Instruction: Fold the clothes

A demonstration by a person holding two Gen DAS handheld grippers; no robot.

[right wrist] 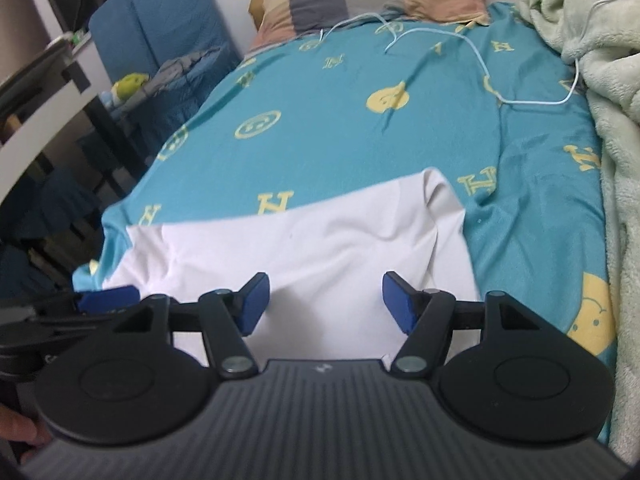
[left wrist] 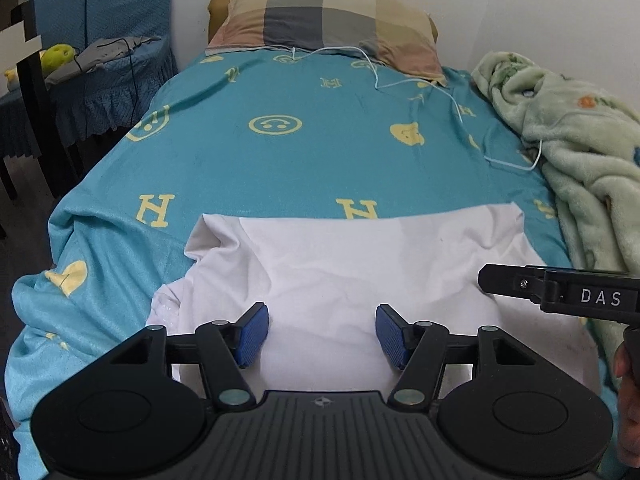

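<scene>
Left gripper (left wrist: pixel 322 334): nearest the lens, black linkage with blue pads (left wrist: pixel 256 332), jaws spread, nothing between them, poised over the near part of the garment.

Right gripper (right wrist: pixel 325 302): same build, jaws spread and empty, above the garment's near edge. In the left wrist view its black finger marked "DAS" enters from the right edge, with part of a hand (left wrist: pixel 628 396) below it.

White garment (left wrist: pixel 360 272): the task's item, lying spread on the near end of the bed, its far edge straight across, left corner (left wrist: pixel 208 236) puckered and folded under, light creases over the middle. Right side in the right wrist view shows a raised fold (right wrist: pixel 440 208).

Bedsheet (left wrist: pixel 280 160): teal, printed with yellow letters and smiley faces, under the garment and running to the headboard end.

Cable (left wrist: pixel 452 100): thin, pale, looping across the sheet from the pillow towards the blanket.

Pillow (left wrist: pixel 328 20): checked beige, grey and pink, at the far end against the wall.

Blanket (left wrist: pixel 580 152): pale green fleece, heaped along the bed's right side.

Chair (left wrist: pixel 112 60): blue-covered, left of the bed, carrying grey cloth and a yellow-green soft toy (left wrist: pixel 58 56).
</scene>
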